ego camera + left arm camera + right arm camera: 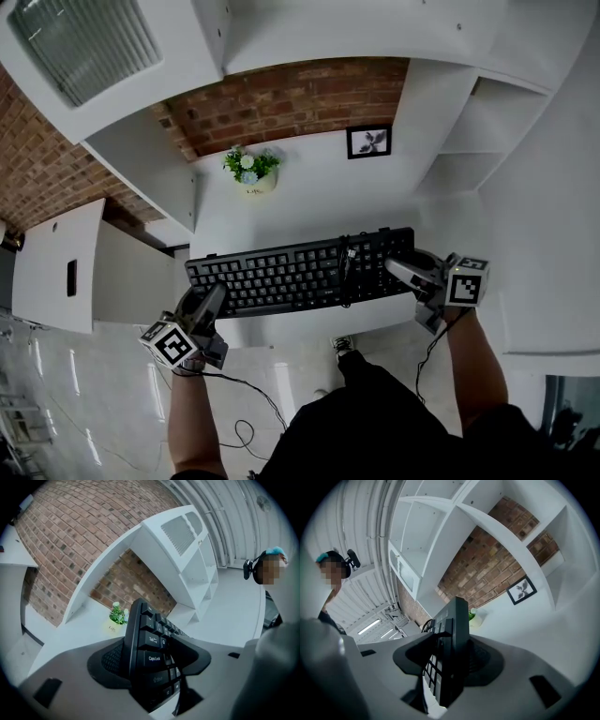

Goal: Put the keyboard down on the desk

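Note:
A black keyboard (291, 272) lies lengthwise across the front edge of the white desk (309, 192), with a coil of its cable (348, 255) on the keys. My left gripper (210, 302) is shut on its left end, and in the left gripper view the jaws (150, 660) clamp the keyboard (149, 641) at the Caps Lock side. My right gripper (403, 270) is shut on the right end; its own view shows the keyboard (452, 630) edge-on between the pads (478, 660). Whether the keyboard rests on the desktop I cannot tell.
A small potted plant (251, 171) and a framed picture (368, 142) stand at the back of the desk against the brick wall. White shelves (478, 122) flank the desk on both sides. A low white cabinet (56, 267) is at the left. Cables trail on the floor (244, 403).

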The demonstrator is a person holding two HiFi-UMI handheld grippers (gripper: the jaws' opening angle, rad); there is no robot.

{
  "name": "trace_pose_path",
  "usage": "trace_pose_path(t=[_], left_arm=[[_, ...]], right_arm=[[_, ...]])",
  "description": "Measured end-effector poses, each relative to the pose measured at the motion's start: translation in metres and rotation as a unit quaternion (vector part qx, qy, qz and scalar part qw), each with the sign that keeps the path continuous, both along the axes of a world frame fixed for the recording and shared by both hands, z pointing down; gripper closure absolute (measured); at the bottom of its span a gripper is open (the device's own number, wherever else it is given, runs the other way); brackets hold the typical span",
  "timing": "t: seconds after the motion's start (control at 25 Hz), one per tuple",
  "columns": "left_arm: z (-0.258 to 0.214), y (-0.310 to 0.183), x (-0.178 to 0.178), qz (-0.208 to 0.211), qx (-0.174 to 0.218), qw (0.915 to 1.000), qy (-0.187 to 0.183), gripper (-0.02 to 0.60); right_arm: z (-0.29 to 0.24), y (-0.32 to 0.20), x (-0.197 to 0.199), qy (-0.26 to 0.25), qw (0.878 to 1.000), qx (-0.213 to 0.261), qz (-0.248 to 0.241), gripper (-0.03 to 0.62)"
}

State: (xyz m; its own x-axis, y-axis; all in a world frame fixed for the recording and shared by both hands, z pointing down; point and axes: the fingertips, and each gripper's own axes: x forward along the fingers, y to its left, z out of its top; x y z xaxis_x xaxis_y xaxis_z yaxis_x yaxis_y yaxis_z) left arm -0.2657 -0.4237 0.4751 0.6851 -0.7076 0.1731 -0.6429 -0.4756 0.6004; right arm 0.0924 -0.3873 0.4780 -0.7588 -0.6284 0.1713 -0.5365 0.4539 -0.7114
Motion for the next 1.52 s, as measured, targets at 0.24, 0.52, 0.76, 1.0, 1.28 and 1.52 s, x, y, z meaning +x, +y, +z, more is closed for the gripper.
trace_pose_path(t=[0.24, 0.52, 0.76, 1.0, 1.28, 1.52], left_arm=[[0.027, -0.02, 0.003, -0.016, -0.02, 0.9996, -0.01, 0.299], [0.068, -0.035, 0.002, -0.038, -0.058, 0.997, -0.034, 0.287], [0.107, -0.049, 0.003, -0.053, -0.088, 0.9936, -0.047, 0.285], [0.143, -0.055, 0.001, -0.056, -0.13, 0.9872, -0.073, 0.284], [0.179, -0.056, 0.006, -0.051, -0.178, 0.9794, -0.08, 0.278], [0.195, -0.054, 0.004, -0.069, -0.195, 0.9724, -0.109, 0.272]], right_arm=[[0.025, -0.027, 0.004, 0.004, 1.0, -0.016, -0.012, 0.391], [0.059, -0.048, 0.006, 0.022, 0.998, -0.049, -0.024, 0.388], [0.099, -0.063, 0.01, 0.024, 0.995, -0.094, -0.018, 0.382], [0.143, -0.066, 0.013, 0.046, 0.988, -0.144, -0.001, 0.373], [0.181, -0.068, 0.012, 0.078, 0.979, -0.189, 0.009, 0.355], [0.199, -0.07, 0.015, 0.107, 0.972, -0.21, 0.014, 0.342]])
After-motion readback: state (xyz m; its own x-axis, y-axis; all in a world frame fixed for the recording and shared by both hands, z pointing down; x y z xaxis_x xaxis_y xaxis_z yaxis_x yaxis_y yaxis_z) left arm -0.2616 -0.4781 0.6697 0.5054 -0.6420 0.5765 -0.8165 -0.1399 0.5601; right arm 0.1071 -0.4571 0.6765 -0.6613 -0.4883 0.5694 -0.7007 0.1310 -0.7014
